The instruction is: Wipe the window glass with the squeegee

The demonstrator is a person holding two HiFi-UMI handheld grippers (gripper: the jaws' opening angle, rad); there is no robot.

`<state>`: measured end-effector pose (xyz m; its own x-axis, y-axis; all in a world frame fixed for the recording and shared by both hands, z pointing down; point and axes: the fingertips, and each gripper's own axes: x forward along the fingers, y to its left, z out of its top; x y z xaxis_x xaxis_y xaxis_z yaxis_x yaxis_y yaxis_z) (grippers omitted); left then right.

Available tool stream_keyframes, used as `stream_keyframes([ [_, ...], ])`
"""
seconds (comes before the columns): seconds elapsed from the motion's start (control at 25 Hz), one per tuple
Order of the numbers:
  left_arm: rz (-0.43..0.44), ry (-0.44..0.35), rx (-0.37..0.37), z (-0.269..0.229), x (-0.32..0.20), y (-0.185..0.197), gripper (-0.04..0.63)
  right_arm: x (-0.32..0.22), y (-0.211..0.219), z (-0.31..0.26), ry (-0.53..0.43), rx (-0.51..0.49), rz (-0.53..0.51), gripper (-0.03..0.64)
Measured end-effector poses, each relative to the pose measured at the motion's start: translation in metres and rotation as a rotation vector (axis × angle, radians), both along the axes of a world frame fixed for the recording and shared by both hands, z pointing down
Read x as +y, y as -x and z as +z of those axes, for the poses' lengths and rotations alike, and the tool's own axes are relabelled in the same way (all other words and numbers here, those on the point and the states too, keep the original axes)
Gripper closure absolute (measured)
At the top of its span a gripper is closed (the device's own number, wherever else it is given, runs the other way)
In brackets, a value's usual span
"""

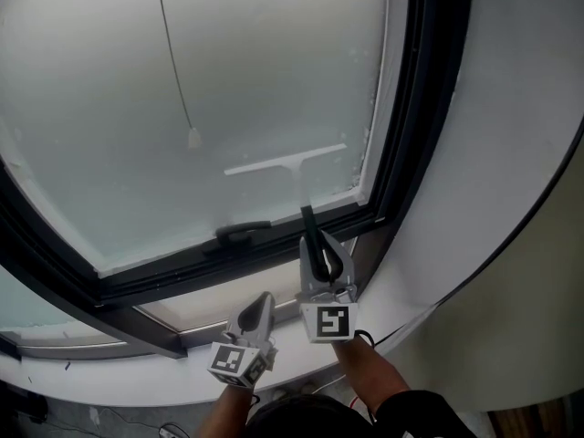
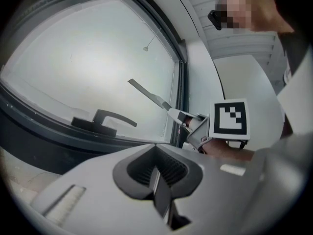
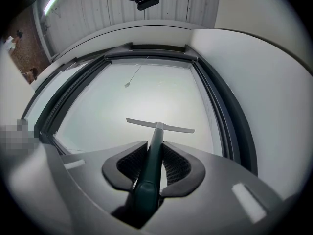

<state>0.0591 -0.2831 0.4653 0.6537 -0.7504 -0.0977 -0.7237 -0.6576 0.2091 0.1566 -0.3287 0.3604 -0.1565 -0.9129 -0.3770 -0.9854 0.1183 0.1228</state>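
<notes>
A squeegee (image 1: 290,167) with a white blade and dark green handle (image 3: 150,165) rests its blade against the lower right part of the frosted window glass (image 1: 182,80). My right gripper (image 1: 322,255) is shut on the handle, just below the window frame. In the right gripper view the blade (image 3: 160,126) lies level on the glass ahead of the jaws. My left gripper (image 1: 258,309) hangs lower and to the left, shut with nothing between its jaws. The left gripper view shows the squeegee (image 2: 149,94) and my right gripper (image 2: 195,129) from the side.
A dark window handle (image 1: 242,232) sits on the black frame (image 1: 274,245) under the glass. A blind cord with a small weight (image 1: 193,137) hangs in front of the pane. A white sill (image 1: 128,381) runs below, and a curved white wall (image 1: 511,153) closes the right side.
</notes>
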Motion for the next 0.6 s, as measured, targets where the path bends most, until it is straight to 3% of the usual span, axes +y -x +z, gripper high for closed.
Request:
stream_keyframes([
  [0.16, 0.001, 0.002, -0.003, 0.000, 0.001, 0.001, 0.597, 0.001, -0.001, 0.011, 0.044, 0.001, 0.000, 0.520],
  [0.6, -0.006, 0.002, -0.033, 0.004, 0.010, 0.010, 0.597, 0.004, 0.003, 0.029, 0.052, 0.008, 0.013, 0.520],
])
